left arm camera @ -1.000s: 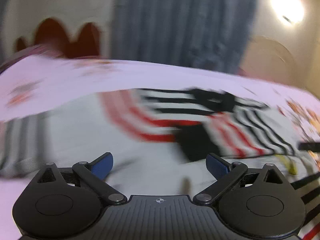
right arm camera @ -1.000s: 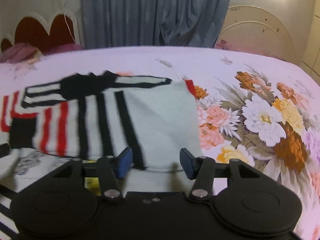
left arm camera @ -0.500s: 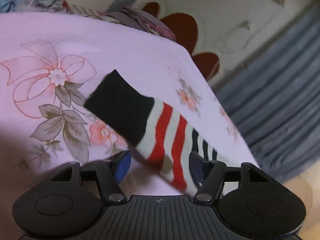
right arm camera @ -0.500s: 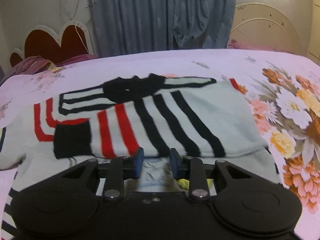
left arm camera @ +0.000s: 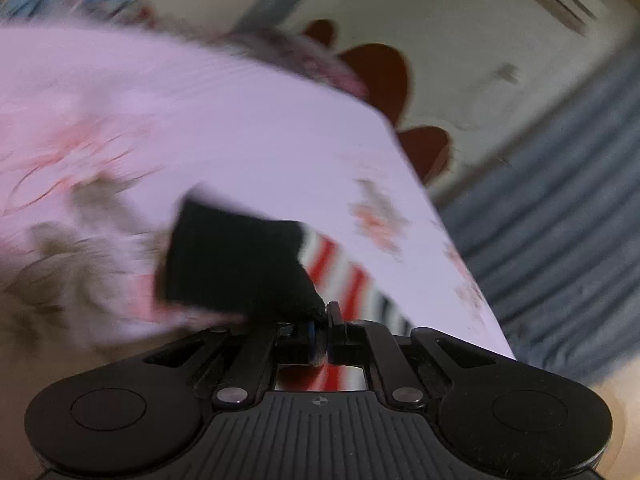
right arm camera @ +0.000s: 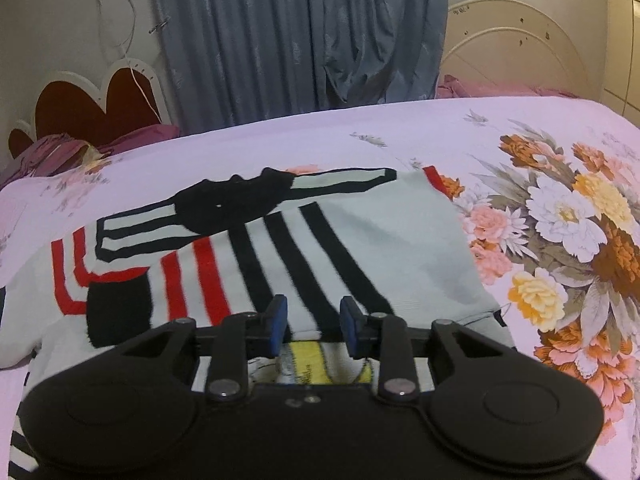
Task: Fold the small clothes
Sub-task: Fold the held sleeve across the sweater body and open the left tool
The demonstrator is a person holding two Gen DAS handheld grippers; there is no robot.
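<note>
A white knit sweater (right arm camera: 320, 240) with black and red stripes lies flat on the bed in the right wrist view, one sleeve folded across its chest. My right gripper (right arm camera: 313, 326) hovers low over the near edge of that folded sleeve. Its pads stand apart, and the fabric seen between them lies flat. In the blurred left wrist view, my left gripper (left arm camera: 320, 340) is shut on the other sleeve (left arm camera: 340, 268), pinching it just behind the black cuff (left arm camera: 232, 260), which sticks out ahead of the pads.
The bed sheet (right arm camera: 520, 140) is pink with large flower prints on the right. A red heart-shaped headboard (right arm camera: 92, 108) and purple bedding (right arm camera: 60, 152) sit at the far left, a blue curtain (right arm camera: 300, 40) behind the bed. A yellow print (right arm camera: 308, 354) shows under my right gripper.
My left gripper swung away from the sweater body, rolled, reached the outstretched sleeve and shut on it by the black cuff. My right gripper's jaws narrowed and it shifted slightly over the folded sleeve.
</note>
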